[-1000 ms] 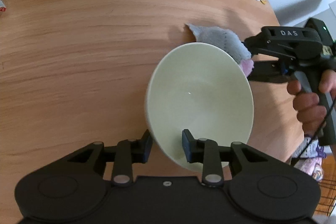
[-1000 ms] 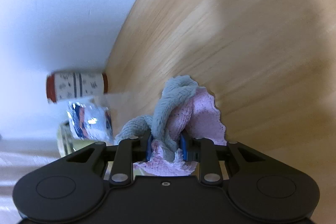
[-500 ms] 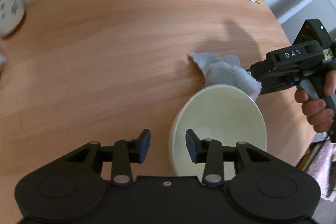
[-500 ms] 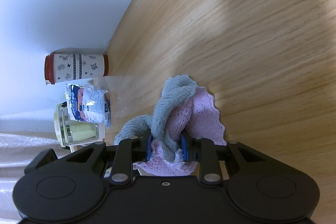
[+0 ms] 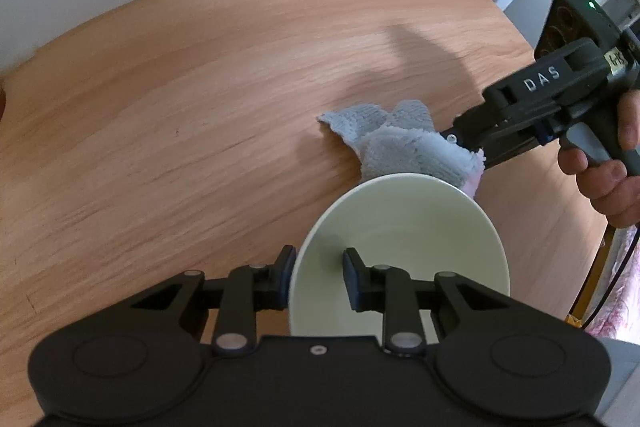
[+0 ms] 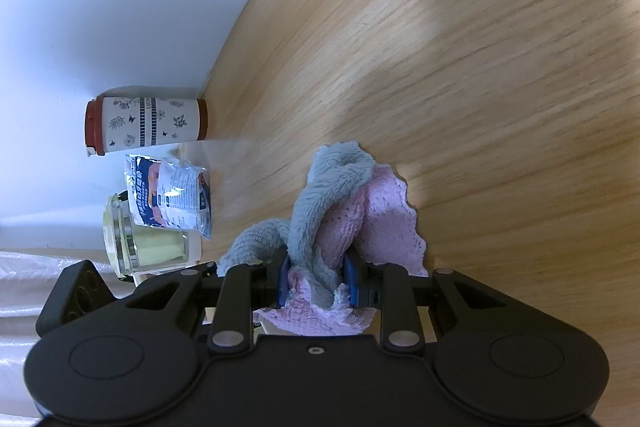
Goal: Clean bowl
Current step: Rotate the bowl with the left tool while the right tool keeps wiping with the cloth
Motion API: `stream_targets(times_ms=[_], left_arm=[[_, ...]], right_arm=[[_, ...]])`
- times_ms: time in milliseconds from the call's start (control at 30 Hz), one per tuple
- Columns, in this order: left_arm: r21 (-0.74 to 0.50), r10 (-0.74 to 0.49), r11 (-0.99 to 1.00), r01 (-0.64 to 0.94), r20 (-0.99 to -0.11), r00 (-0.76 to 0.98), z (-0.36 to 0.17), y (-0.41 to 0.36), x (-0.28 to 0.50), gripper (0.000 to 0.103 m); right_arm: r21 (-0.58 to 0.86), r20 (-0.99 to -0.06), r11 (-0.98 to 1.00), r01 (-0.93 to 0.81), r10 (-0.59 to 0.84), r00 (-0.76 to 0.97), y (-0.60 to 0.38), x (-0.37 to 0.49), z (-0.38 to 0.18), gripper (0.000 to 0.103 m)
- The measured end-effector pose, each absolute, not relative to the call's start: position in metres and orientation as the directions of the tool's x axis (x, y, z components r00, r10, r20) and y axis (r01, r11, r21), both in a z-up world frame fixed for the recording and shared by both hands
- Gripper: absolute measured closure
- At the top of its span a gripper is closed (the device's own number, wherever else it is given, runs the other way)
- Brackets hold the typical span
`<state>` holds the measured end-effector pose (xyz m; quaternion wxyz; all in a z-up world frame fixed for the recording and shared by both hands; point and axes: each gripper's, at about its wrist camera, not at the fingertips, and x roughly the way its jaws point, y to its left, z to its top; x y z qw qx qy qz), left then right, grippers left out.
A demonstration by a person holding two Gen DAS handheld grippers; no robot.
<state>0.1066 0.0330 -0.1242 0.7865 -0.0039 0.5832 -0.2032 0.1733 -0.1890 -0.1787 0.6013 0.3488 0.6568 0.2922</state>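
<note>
The left gripper [image 5: 318,277] has just been closing its 2 jaws on the rim of the pale green ceramic bowl [image 5: 404,247]: 1 finger stands outside the wall, 1 inside, with the rim between them and both apparently touching it. A second earlier the jaws stood wider and the bowl lay tilted. The bowl now sits on the round wooden table [image 5: 200,107]. At the bowl's 12 o'clock, the right gripper [image 6: 316,281] is clamped on a bunched grey and pink cloth [image 6: 332,203], just beside the rim. The bowl appears steadied, ready for wiping.
</note>
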Motion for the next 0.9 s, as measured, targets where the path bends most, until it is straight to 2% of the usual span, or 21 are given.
stream_targets(times_ms=[300,533,667,900], left_arm=[[-0.246,-0.305,0.940,0.238,-0.916,0.260,-0.124,0.038,0.100,0.078],[-0.255,-0.298,0.949,0.188,-0.919,0.257,-0.127,0.042,0.097,0.078],[-0.270,-0.302,0.950,0.154,-0.919,0.254,-0.127,0.045,0.094,0.078],[-0.322,-0.336,0.942,0.100,-0.913,0.232,-0.130,0.052,0.082,0.079]], right_arm=[[0.820,-0.564,0.556,0.136,0.825,0.028,-0.218,0.159,-0.168,0.072],[0.831,-0.529,0.472,0.296,0.834,0.156,-0.237,0.087,-0.187,0.072],[0.823,-0.526,0.449,0.348,0.834,0.166,-0.227,0.057,-0.198,0.073],[0.821,-0.541,0.443,0.359,0.805,0.243,-0.232,0.081,-0.197,0.073]])
